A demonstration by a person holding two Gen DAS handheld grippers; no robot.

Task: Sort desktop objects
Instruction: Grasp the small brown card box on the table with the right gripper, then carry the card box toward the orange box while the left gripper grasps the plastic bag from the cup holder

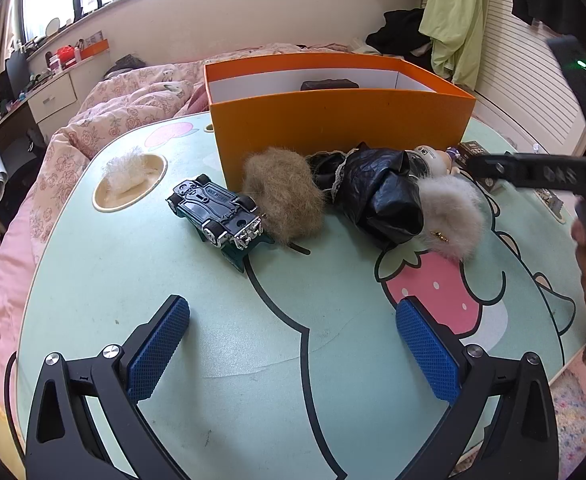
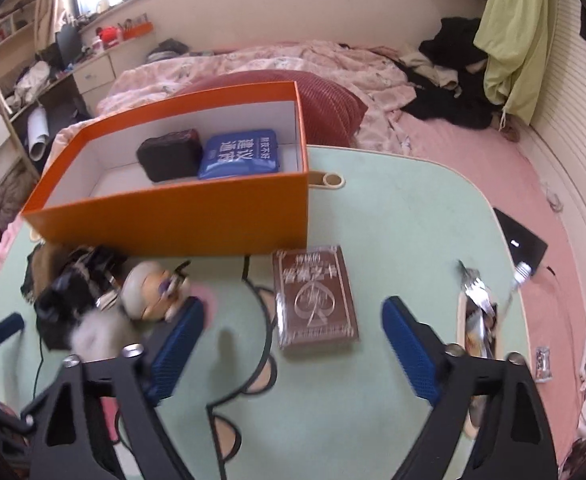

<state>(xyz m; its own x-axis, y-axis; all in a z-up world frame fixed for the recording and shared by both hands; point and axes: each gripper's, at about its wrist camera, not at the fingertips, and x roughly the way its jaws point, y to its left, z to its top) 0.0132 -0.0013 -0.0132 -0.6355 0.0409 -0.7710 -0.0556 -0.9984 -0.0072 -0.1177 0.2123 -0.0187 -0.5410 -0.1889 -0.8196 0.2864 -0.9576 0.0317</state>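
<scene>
Two claws of ours, left claw (image 1: 293, 346) and right claw (image 2: 293, 350), tilt down over the table (image 1: 253, 340), both spread wide and empty, a spade-marked brown card box (image 2: 315, 298) lying ahead of the right.

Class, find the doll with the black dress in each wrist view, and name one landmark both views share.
Left wrist: doll at centre right, lying before the orange box.
Right wrist: doll at lower left, below the box's left end.
Shared landmark: the orange box.

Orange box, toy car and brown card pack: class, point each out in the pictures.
Orange box (image 1: 333, 136): left wrist view, its front wall.
Toy car (image 1: 217, 212): left wrist view, its upturned underside.
Brown card pack (image 2: 317, 300): right wrist view, its top face.
</scene>
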